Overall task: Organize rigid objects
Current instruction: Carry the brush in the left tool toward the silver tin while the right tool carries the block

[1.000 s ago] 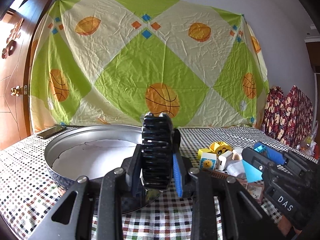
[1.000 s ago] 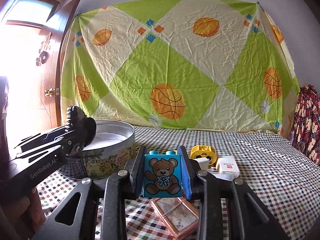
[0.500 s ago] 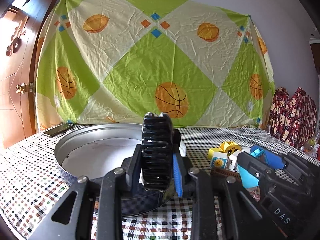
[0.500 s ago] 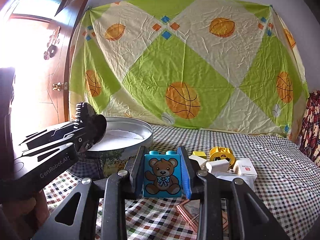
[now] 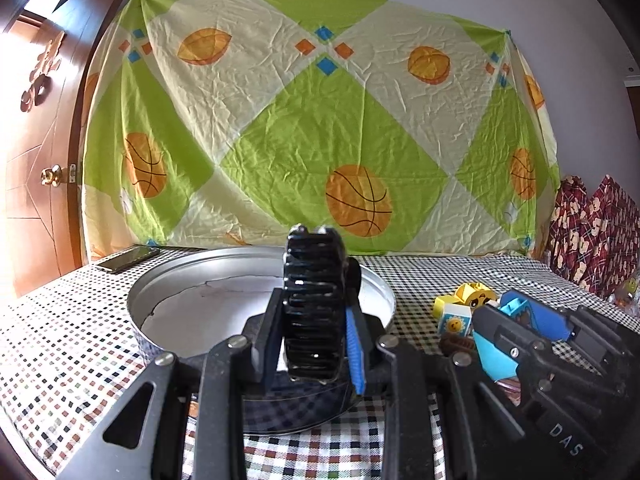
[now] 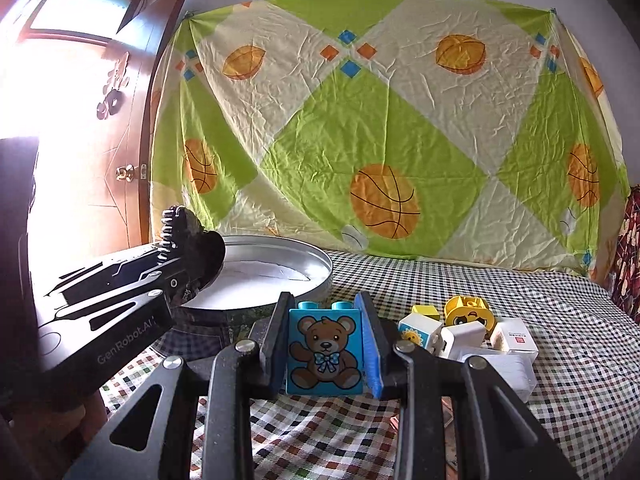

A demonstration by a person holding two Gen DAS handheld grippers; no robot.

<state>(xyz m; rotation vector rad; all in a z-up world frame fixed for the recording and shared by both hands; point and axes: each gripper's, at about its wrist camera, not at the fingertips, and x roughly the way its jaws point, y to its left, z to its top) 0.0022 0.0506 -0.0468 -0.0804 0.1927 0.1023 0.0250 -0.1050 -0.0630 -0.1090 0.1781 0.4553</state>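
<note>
My left gripper (image 5: 314,332) is shut on a black toothed gear (image 5: 314,304) and holds it upright above the near rim of a round metal tin (image 5: 136,308). It also shows in the right wrist view (image 6: 188,256), left of the tin (image 6: 320,280). My right gripper (image 6: 326,344) is shut on a blue block with a teddy bear picture (image 6: 325,350), held above the checkered cloth to the right of the tin. The blue block also shows in the left wrist view (image 5: 536,316).
A pile of toy blocks (image 6: 468,332), yellow and white, lies on the checkered tablecloth (image 6: 560,380) right of the tin; it also shows in the left wrist view (image 5: 460,308). A phone (image 5: 126,258) lies at the back left. A patterned sheet (image 5: 320,120) hangs behind.
Both grippers have moved forward and leftward toward the tin, each still holding its object. The left gripper's gear now stands over the tin's near rim.
</note>
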